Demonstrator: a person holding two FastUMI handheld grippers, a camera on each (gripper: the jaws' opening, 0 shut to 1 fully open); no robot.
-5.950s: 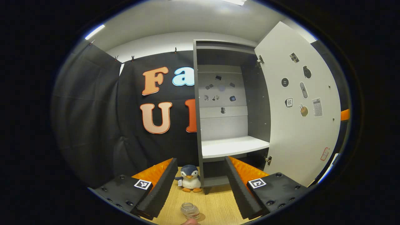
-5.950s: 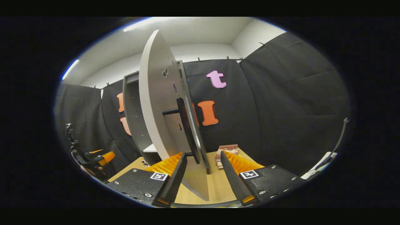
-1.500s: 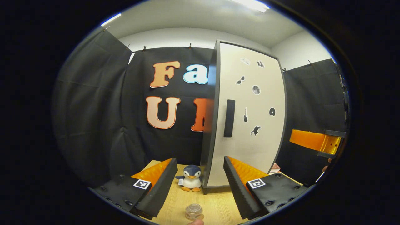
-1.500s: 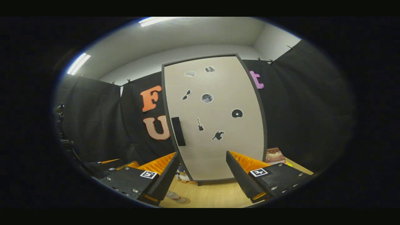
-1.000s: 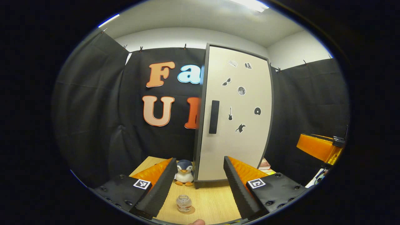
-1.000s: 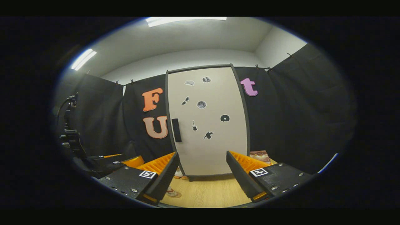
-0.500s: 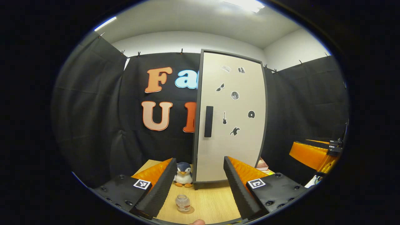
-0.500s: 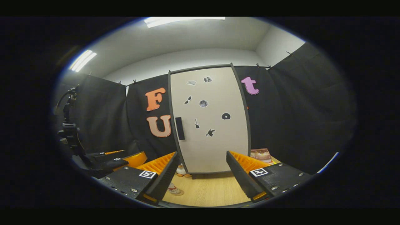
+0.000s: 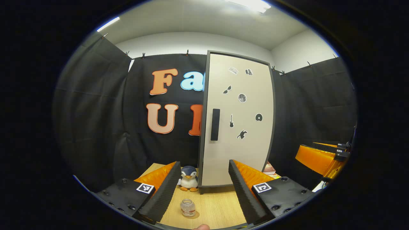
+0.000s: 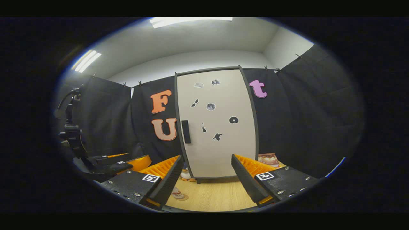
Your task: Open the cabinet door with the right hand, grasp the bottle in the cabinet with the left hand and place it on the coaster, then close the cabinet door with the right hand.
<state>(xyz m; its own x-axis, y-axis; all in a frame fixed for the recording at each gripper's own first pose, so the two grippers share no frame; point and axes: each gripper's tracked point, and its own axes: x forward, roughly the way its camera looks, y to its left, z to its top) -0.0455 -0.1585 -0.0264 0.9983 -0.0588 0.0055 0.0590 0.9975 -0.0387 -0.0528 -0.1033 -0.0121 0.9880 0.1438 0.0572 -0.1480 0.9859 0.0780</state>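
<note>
- Bottle [image 9: 187, 208]: we see a small clear jar-like bottle, upright on the wooden bench [image 9: 217, 204], sitting on a round coaster [image 9: 193, 215] whose edge shows at its base. In the right gripper view we catch the bottle [image 10: 176, 193] partly hidden behind that view's own left finger, coaster [image 10: 182, 197] under it.
- Cabinet door [image 9: 239, 121]: we read it as shut flush with the cabinet, pale front facing us, dark vertical handle [image 9: 215, 124] near its left edge, small dark stickers scattered over it. Same in the right gripper view: door [image 10: 220, 134], handle [image 10: 186, 131].
- Left tongs [image 9: 201, 191]: spread wide, nothing between the fingers, held above the bench; bottle sits low in the gap between them, touching neither.
- Right tongs [image 10: 206, 180]: spread wide, holding nothing, pointed at the lower part of the door, apart from it.
- We see the right tongs [image 9: 322, 158] from the left gripper view at the far right edge, well apart from the door; can't tell the finger gap from there.
- We see the left tongs [image 10: 127, 164] from the right gripper view, low left, near the bottle.
- Penguin plush [image 9: 189, 178]: upright on the bench just beside the cabinet's bottom left corner, behind the bottle.
- Stack of books [image 10: 268, 158]: on the bench to the right of the cabinet, near its base.
- A fingertip [image 9: 200, 227] pokes in at the bottom edge of the left gripper view.
</note>
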